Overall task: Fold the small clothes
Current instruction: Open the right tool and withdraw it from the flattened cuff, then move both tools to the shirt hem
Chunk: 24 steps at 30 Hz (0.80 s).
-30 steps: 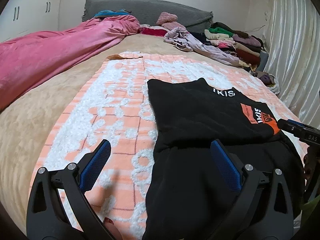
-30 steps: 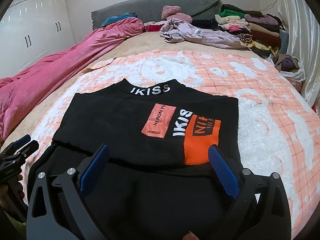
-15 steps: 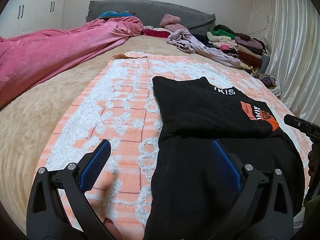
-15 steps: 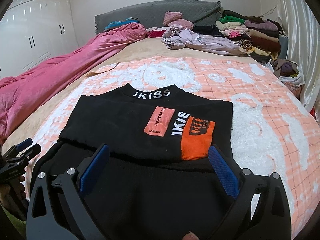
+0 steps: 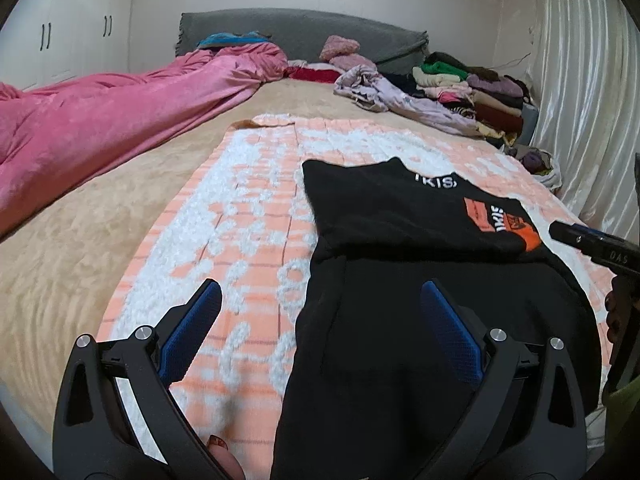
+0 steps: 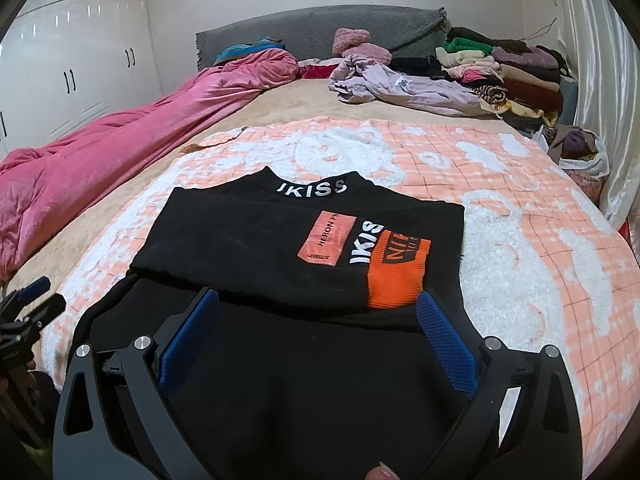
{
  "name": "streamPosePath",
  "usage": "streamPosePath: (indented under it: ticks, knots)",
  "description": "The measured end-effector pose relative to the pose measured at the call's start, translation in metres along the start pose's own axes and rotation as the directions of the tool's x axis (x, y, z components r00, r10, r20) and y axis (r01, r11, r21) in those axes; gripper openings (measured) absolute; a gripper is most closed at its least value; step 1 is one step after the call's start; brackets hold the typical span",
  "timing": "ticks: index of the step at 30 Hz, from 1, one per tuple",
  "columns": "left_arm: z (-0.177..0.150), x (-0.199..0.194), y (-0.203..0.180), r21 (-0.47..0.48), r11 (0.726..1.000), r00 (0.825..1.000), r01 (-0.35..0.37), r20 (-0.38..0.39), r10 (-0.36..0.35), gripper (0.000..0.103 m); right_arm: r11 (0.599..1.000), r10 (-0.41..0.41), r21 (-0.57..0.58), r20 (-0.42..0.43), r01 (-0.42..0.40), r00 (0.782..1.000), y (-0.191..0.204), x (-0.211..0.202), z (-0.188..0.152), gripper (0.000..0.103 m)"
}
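One black sweater [image 6: 256,240] lies flat on an orange-and-white blanket [image 6: 520,248] spread over the bed [image 5: 80,240]. It is folded: the upper layer shows the collar, lettered IKISS in white, and two patches on the chest, one pale orange and one bright orange. The collar points toward the headboard [image 6: 320,32] and the lower layer runs back toward the cameras, so the garment's long axis follows the length of the bed. In the left wrist view the sweater [image 5: 400,248] sits on the right half of the blanket [image 5: 240,224].

Two claws are in view. The left claw [image 5: 320,332] hangs above the near left edge of the sweater, its two blue-padded fingers [image 5: 192,332] wide apart, one over the blanket and one over the black cloth, gripping nothing. The right claw [image 6: 318,334] hangs over the near part of the sweater, fingers [image 6: 448,344] likewise spread wide with nothing between them; its tips reach about to the fold line. Each claw shows at the edge of the other's view: the right claw [image 5: 592,246], the left claw [image 6: 28,308].

One pink duvet [image 6: 120,148] lies along the left side of the bed. Near the headboard are one crumpled lilac garment [image 6: 400,84] and one stack of folded clothes [image 6: 508,68]. White wardrobe doors [image 6: 60,68] stand at left, and a pale curtain [image 5: 580,100] at right.
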<state>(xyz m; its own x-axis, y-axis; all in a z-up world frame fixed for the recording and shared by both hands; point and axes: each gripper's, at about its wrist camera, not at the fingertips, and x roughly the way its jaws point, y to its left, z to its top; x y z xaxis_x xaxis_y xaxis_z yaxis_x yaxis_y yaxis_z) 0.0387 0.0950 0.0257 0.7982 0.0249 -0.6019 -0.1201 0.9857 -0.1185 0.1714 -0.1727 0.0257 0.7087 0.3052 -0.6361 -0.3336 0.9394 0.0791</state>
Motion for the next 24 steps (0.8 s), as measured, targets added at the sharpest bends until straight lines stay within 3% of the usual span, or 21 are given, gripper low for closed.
streamPosePath:
  ticks: [11,24]
  knots:
    - [-0.009,-0.017,-0.006,0.019,1.0,1.0,-0.002,-0.013,0.002,0.093,1.0,0.007,-0.027,0.021,-0.007,1.0,0.006,-0.023,-0.005,0.098]
    - [-0.023,-0.027,-0.006,0.032,0.998,0.997,-0.05,-0.061,0.052,0.093,1.0,0.0,-0.026,0.029,0.001,1.0,-0.005,-0.047,-0.019,0.098]
